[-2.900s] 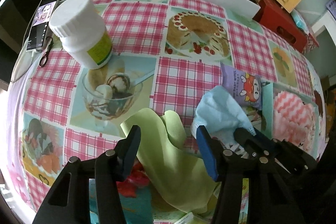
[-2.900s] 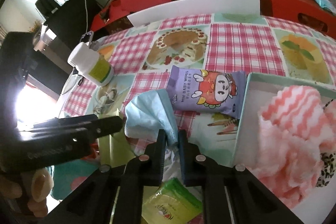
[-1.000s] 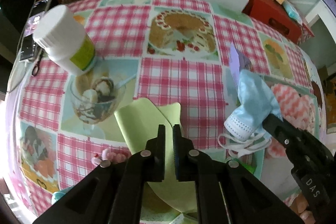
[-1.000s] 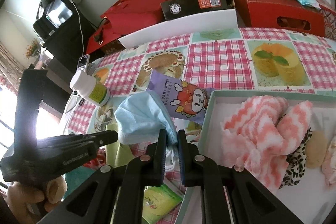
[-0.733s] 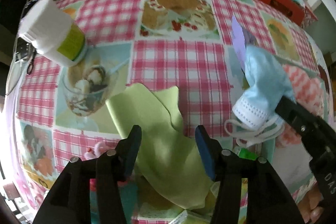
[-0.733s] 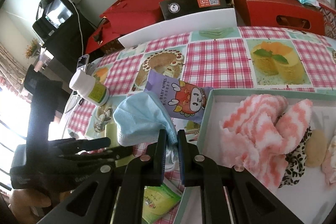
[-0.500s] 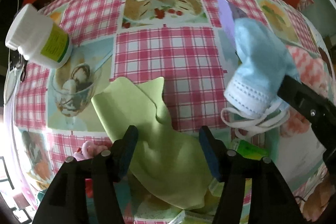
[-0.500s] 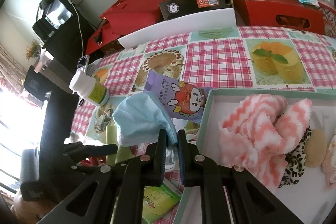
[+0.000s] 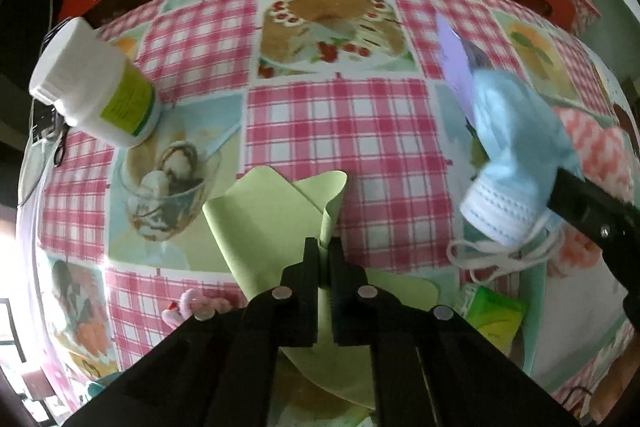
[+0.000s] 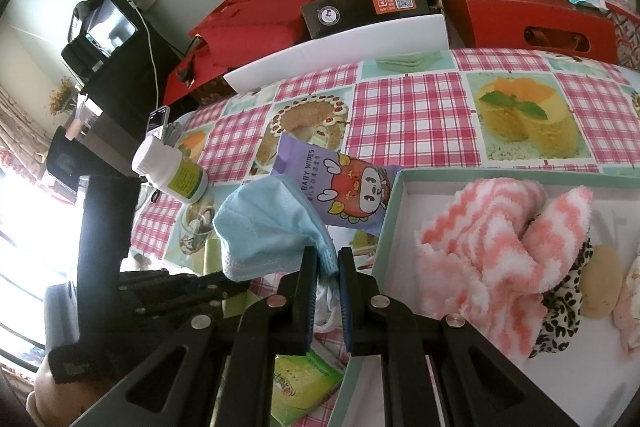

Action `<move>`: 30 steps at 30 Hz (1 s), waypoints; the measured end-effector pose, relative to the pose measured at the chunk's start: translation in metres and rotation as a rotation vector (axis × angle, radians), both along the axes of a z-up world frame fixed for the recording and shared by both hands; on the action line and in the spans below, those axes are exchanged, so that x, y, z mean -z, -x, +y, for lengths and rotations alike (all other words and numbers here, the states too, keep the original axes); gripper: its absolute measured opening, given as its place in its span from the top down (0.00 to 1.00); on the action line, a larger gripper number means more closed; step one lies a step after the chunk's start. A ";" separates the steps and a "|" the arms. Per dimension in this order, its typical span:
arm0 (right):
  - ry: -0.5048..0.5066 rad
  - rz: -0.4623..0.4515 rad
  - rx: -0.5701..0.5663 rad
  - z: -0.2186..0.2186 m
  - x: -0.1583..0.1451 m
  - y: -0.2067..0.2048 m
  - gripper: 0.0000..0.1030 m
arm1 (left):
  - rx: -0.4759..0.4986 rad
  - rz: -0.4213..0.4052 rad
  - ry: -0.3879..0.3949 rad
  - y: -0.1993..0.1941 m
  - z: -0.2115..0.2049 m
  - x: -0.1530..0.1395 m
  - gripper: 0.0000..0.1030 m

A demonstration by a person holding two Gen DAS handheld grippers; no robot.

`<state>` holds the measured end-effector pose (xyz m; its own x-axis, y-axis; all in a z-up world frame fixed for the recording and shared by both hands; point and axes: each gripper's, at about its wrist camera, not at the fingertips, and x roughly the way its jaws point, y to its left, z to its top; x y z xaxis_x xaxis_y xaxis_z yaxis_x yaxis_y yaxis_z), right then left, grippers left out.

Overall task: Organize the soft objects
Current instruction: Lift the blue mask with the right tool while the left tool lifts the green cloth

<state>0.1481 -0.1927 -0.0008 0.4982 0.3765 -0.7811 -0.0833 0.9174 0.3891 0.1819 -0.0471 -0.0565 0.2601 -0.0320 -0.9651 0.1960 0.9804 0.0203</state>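
A light green soft sheet [image 9: 260, 219] lies on the checked tablecloth with one edge curled up. My left gripper [image 9: 325, 247] points steeply down and is shut on that raised fold. A pale blue face mask [image 10: 272, 227] hangs above the table, its ear loops dangling, and my right gripper [image 10: 328, 263] is shut on it. In the left wrist view the face mask [image 9: 516, 147] shows at the right. The box [image 10: 394, 203] at the right holds a pink and white fluffy cloth [image 10: 492, 239], a leopard-print piece [image 10: 560, 307] and a beige pad [image 10: 600, 287].
A white pill bottle [image 9: 96, 87] stands at the left. A purple baby wipes pack [image 10: 344, 191] lies beside the box, and a green packet [image 10: 304, 387] lies near the front. A pink fuzzy item [image 9: 196, 303] sits beside the sheet. Red boxes and a white board line the far edge.
My left gripper opened, sank over the green sheet and closed on its curled-up fold. The right gripper kept still with the mask.
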 end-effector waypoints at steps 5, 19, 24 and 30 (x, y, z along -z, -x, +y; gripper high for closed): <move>-0.001 0.001 -0.002 0.000 0.000 0.000 0.89 | -0.042 -0.025 0.039 -0.003 0.012 -0.006 0.97; -0.036 -0.031 -0.032 0.005 -0.009 0.003 0.89 | -0.087 -0.146 0.122 -0.011 0.041 -0.052 0.97; -0.067 -0.047 -0.054 0.008 -0.015 0.006 0.89 | -0.101 -0.192 0.126 -0.005 0.043 -0.066 0.97; -0.103 -0.071 -0.078 0.012 -0.022 0.007 0.89 | -0.120 -0.229 0.129 -0.004 0.050 -0.077 0.97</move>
<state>0.1408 -0.1811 0.0208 0.5168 0.4928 -0.7001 -0.1837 0.8625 0.4716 0.1861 0.0028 0.0205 0.4798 -0.1065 -0.8709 0.0829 0.9937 -0.0758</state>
